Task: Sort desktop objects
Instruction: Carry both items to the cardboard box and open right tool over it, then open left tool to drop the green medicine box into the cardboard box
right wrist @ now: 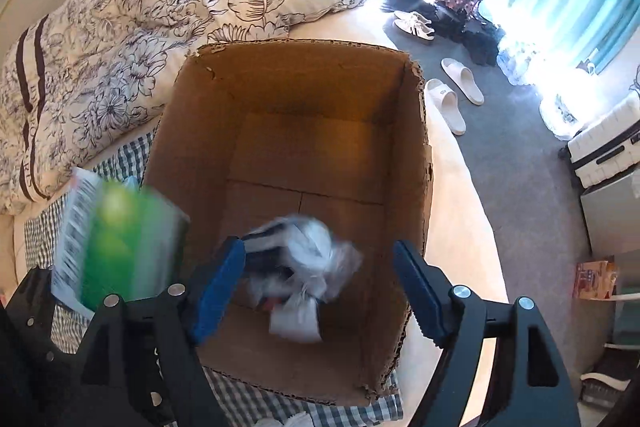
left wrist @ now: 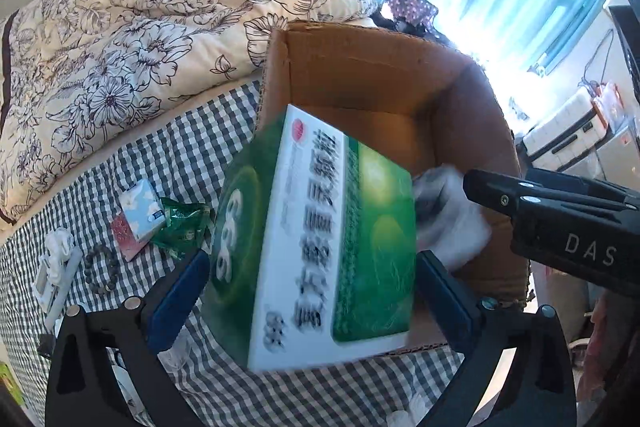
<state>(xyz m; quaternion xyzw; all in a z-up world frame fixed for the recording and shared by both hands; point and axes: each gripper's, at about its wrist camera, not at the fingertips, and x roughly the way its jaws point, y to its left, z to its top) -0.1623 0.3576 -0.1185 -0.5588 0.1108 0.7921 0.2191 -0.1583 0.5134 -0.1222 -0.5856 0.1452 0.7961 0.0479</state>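
Observation:
My left gripper (left wrist: 314,279) is shut on a green and white medicine box (left wrist: 320,247), held tilted above the near left rim of an open cardboard box (left wrist: 360,67). The medicine box also shows blurred in the right wrist view (right wrist: 120,247). My right gripper (right wrist: 320,287) is open above the cardboard box (right wrist: 300,75). Below it, a plastic-wrapped bundle (right wrist: 304,259) lies blurred inside the box, clear of the fingers. The right gripper also shows in the left wrist view (left wrist: 560,219).
On the checked cloth (left wrist: 180,155) lie a blue tissue pack (left wrist: 142,209), a green wrapper (left wrist: 184,227), a bead bracelet (left wrist: 100,271) and white items (left wrist: 56,267). A floral quilt (left wrist: 140,27) lies behind. Slippers (right wrist: 452,95) and a suitcase (right wrist: 608,147) are on the floor.

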